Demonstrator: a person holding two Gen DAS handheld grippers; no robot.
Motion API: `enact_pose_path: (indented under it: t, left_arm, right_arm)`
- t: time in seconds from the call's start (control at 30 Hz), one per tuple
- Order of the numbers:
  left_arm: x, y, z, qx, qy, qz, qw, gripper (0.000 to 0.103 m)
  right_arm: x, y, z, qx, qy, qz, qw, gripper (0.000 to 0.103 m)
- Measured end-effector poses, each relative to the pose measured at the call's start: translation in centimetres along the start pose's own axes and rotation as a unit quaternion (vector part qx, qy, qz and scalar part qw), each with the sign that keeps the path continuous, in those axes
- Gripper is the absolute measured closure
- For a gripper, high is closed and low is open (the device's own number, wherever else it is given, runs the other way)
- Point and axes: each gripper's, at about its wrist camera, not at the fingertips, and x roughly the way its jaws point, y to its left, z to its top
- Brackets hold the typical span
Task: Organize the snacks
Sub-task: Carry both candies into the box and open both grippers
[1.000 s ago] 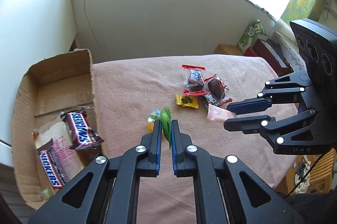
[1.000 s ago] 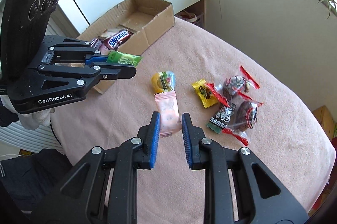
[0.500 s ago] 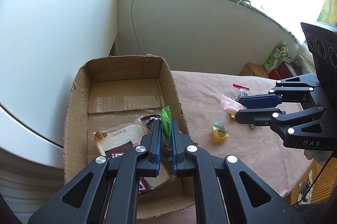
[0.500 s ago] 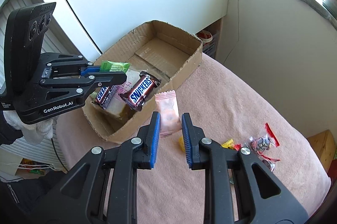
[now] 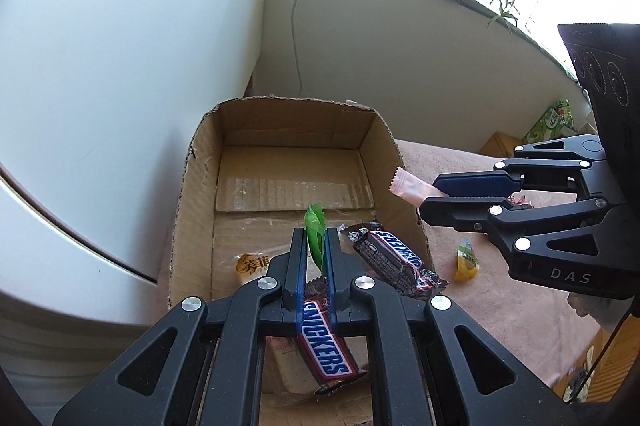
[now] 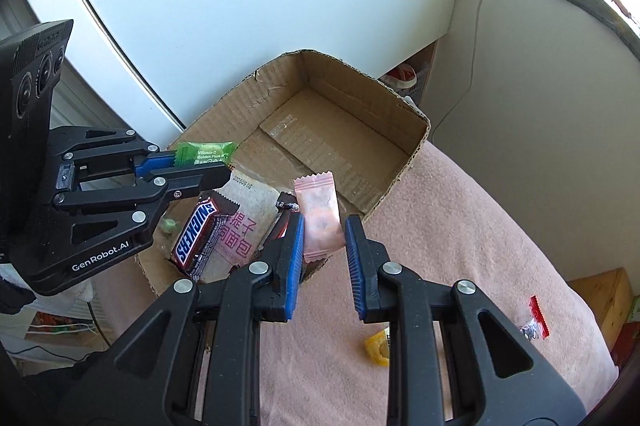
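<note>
Change: a second ago both tools hung over the loose snacks on the pink surface [image 6: 460, 226]; now both have swung across to the cardboard box [image 5: 280, 170], each carrying its sachet along.
Left tool [image 5: 316, 246]: clenched on the green sachet [image 5: 315, 226], which stands on edge between the pads. It hangs over the box interior, above the Snickers bars [image 5: 326, 342]. In the right wrist view the green sachet [image 6: 204, 154] sits over the box's near-left part.
Right tool [image 6: 323, 246]: clamped on the pink sachet [image 6: 320, 218], gripped by its lower end, the upper end sticking free. It hovers about over the box's near wall, not as deep in as the left one; in the left wrist view the pink sachet [image 5: 412, 188] shows just beside the box's right wall.
Box contents: two Snickers bars, a bread packet [image 6: 244, 222] under them; the far half is bare cardboard.
Left outside: a yellow sweet [image 6: 378, 348] and a red-edged packet [image 6: 536, 318] on the surface, well apart from the box.
Meaning: transport looks nearly done for both; the left tool seems placed to let go, the right likely needs a little more reach inward first.
Risk: the pink sachet could catch the wall and fall outside.
</note>
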Motion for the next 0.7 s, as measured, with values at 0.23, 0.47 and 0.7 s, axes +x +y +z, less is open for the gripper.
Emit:
enact_pose_path:
  t: [0.23,0.47,0.7]
  left_arm:
    - [0.3,0.7,0.3,-0.007,0.001,0.003,1.0,0.096]
    - [0.4,0.9,0.4,-0.007,0.004,0.0,1.0,0.089]
    - [0.1,0.9,0.4,-0.011,0.002,0.006,0.9999,0.06]
  right_arm:
    - [1.6,0.0,1.1,0.006,0.007,-0.013,1.0,0.081]
    - [1.5,0.1,1.6,0.005,0.006,-0.009,1.0,0.081]
    - [1.5,0.1,1.7,0.012,-0.001,-0.014,1.0,0.047]
